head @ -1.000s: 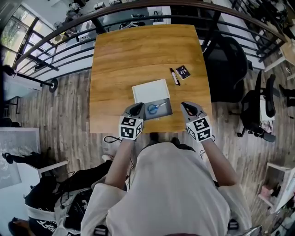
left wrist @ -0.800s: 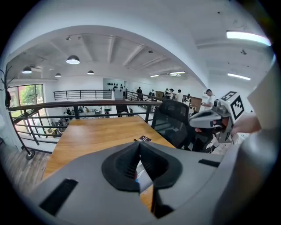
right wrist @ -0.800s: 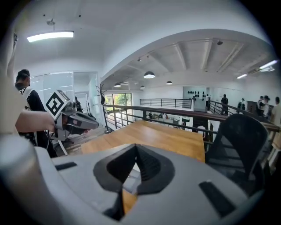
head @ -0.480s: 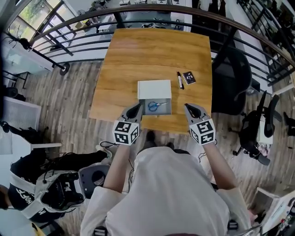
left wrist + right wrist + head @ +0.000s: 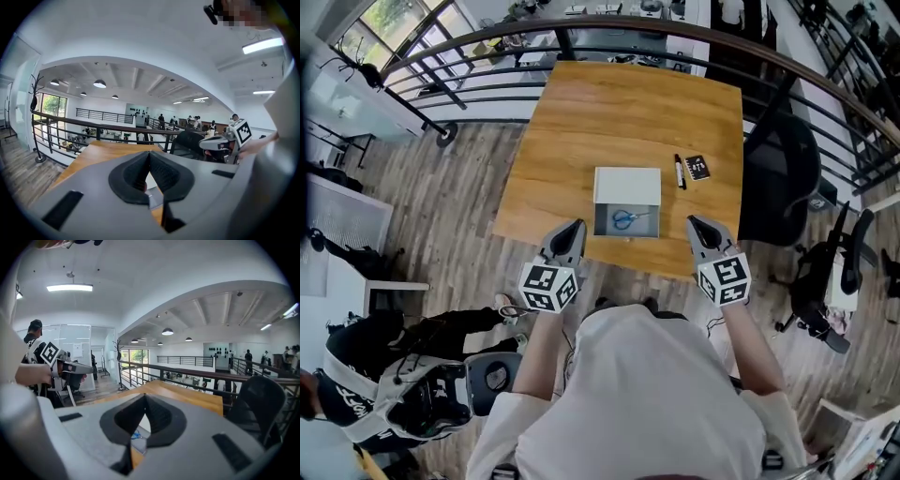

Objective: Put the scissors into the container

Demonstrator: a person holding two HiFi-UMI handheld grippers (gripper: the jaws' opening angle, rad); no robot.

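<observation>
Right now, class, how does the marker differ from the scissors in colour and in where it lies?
The marker is black; the scissors have blue handles. The marker lies on the bare table, right of the container; the scissors lie inside the container. Both lie flat, with nothing holding them.

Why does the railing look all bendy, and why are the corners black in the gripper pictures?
Head view: the wide lens bows the railing into an arc beyond the table. Left gripper view and right gripper view: fisheye lenses make round pictures, so the corners stay black. Left gripper view: the ceiling light glares white.
</observation>
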